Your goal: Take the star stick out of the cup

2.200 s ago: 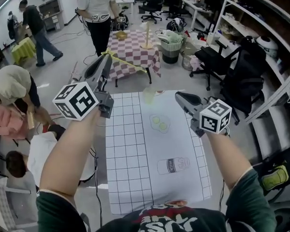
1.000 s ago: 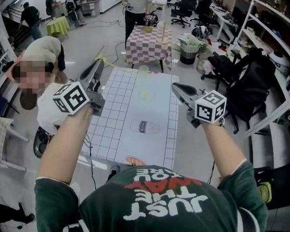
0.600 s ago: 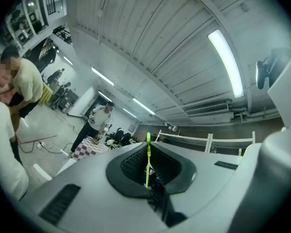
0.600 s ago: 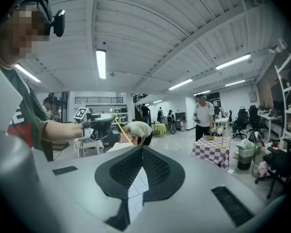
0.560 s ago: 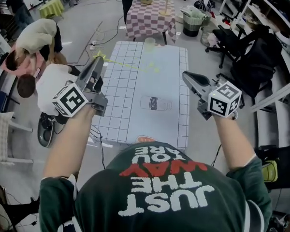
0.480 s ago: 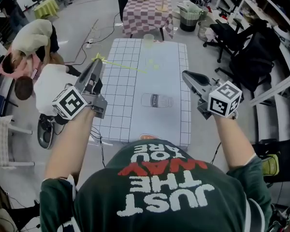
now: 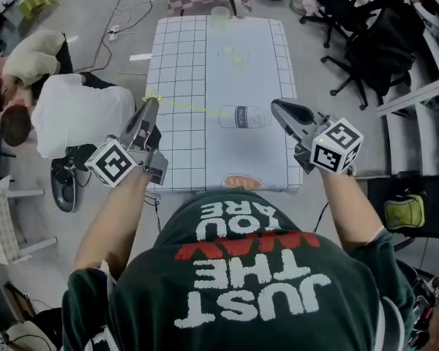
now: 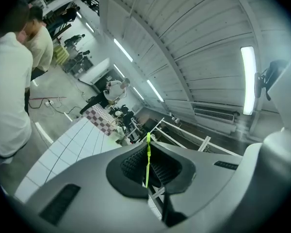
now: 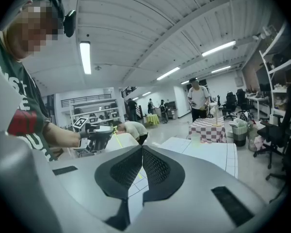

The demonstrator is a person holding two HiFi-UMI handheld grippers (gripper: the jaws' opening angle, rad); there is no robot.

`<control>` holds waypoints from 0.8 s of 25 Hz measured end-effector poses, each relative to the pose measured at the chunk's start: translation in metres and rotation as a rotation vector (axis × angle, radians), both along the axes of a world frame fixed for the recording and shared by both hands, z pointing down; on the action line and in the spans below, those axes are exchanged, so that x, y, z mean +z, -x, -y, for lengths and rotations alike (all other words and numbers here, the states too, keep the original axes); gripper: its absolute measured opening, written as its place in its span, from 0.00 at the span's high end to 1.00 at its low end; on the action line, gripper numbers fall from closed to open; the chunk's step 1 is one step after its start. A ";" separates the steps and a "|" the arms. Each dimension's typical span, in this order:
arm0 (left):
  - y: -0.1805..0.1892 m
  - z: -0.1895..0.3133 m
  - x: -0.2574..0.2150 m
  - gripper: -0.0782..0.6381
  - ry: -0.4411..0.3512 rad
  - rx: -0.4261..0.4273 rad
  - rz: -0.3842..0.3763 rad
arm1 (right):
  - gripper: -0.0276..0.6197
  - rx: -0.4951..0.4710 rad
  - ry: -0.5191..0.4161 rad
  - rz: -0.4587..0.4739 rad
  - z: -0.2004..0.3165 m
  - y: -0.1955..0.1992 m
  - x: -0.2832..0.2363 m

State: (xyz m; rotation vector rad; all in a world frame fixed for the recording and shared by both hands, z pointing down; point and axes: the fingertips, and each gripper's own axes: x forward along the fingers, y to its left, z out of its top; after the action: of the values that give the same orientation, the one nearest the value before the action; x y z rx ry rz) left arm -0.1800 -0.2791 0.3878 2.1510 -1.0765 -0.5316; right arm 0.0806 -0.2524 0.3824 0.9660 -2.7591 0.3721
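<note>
**Head view:** you look steeply down over your own dark green shirt at a long white table (image 7: pixel 177 64) covered in a black grid. Your left gripper (image 7: pixel 152 105), grey with a black-and-white marker cube, sits over the table's near left corner. Its jaws are pinched on a thin yellow-green star stick (image 7: pixel 194 107). The star end sits right at the jaw tips, and the shaft slants away to the right above the tabletop. Your right gripper (image 7: pixel 276 107) is held over the near right part of the table, well apart from the stick. A pale translucent cup (image 7: pixel 219 14) stands at the table's far edge, well away from both grippers, so the stick is out of it. A person in a white shirt (image 7: pixel 80 112) crouches just left of the table.

**Left gripper view:** the left gripper (image 8: pixel 146 148) has its ribbed black pads (image 8: pixel 133 166) pressed narrow on the star stick (image 8: pixel 147 165), which runs upright between them.

**Right gripper view:** the right gripper (image 9: pixel 141 152) has its jaws drawn together with nothing between them. Beyond them you see the left gripper (image 9: pixel 101 139) holding the star stick (image 9: pixel 117 139), and the cup (image 9: pixel 196 138) on the far end of the table (image 9: pixel 218 154)
</note>
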 end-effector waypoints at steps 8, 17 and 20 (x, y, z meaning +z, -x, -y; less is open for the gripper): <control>-0.006 -0.024 0.084 0.87 0.168 -0.030 -0.043 | 0.91 0.036 0.139 0.005 -0.017 -0.009 0.075; -0.012 -0.054 0.143 0.87 0.279 -0.039 -0.075 | 0.91 0.051 0.241 -0.011 -0.041 -0.017 0.136; -0.012 -0.059 0.153 0.87 0.300 -0.042 -0.085 | 0.91 0.061 0.259 -0.009 -0.045 -0.020 0.146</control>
State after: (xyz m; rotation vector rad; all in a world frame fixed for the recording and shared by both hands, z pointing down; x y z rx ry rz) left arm -0.1678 -0.2198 0.5407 1.8331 -1.0828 -0.4447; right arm 0.1010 -0.2079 0.5286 0.9817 -2.5932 0.7127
